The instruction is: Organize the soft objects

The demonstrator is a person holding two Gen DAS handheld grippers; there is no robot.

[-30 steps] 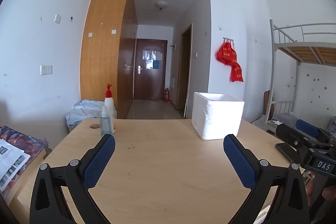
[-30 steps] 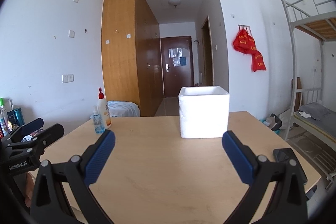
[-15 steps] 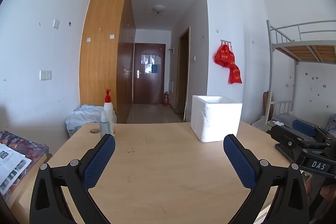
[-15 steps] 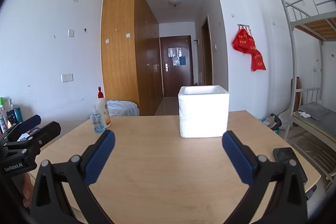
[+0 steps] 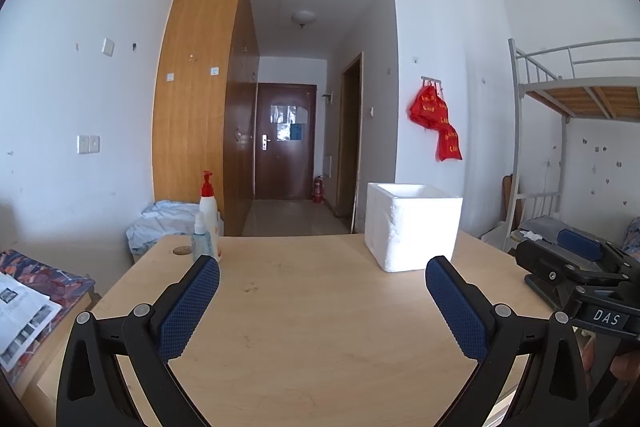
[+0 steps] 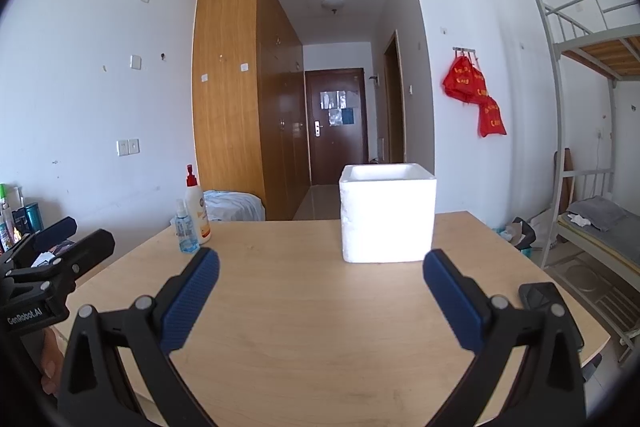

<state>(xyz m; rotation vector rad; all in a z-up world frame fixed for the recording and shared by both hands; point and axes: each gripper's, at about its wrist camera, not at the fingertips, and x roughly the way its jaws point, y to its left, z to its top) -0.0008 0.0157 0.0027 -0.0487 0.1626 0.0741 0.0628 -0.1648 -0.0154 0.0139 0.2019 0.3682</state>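
Note:
A white foam box point(image 5: 414, 227) with an open top stands on the far right part of the wooden table point(image 5: 312, 307). My left gripper point(image 5: 322, 267) hovers open over the near table with nothing between its blue pads. In the right wrist view the foam box point(image 6: 387, 215) sits straight ahead, and my right gripper point(image 6: 321, 259) is open and empty in front of it. Each gripper shows in the other's view: the right gripper point(image 5: 576, 259) at the right edge, the left gripper point(image 6: 52, 247) at the left edge. I see no soft object on the table.
A red-capped pump bottle point(image 5: 208, 215) and a small spray bottle point(image 5: 200, 239) stand at the far left of the table. A dark phone point(image 6: 540, 297) lies near its right edge. Crumpled pale blue cloth point(image 5: 168, 219) lies beyond the table, and red bags point(image 5: 436, 123) hang on the wall.
The scene sits slightly lower in the left wrist view, so that gripper has tilted or risen a little. The right wrist view is almost unchanged. Both grippers stay open.

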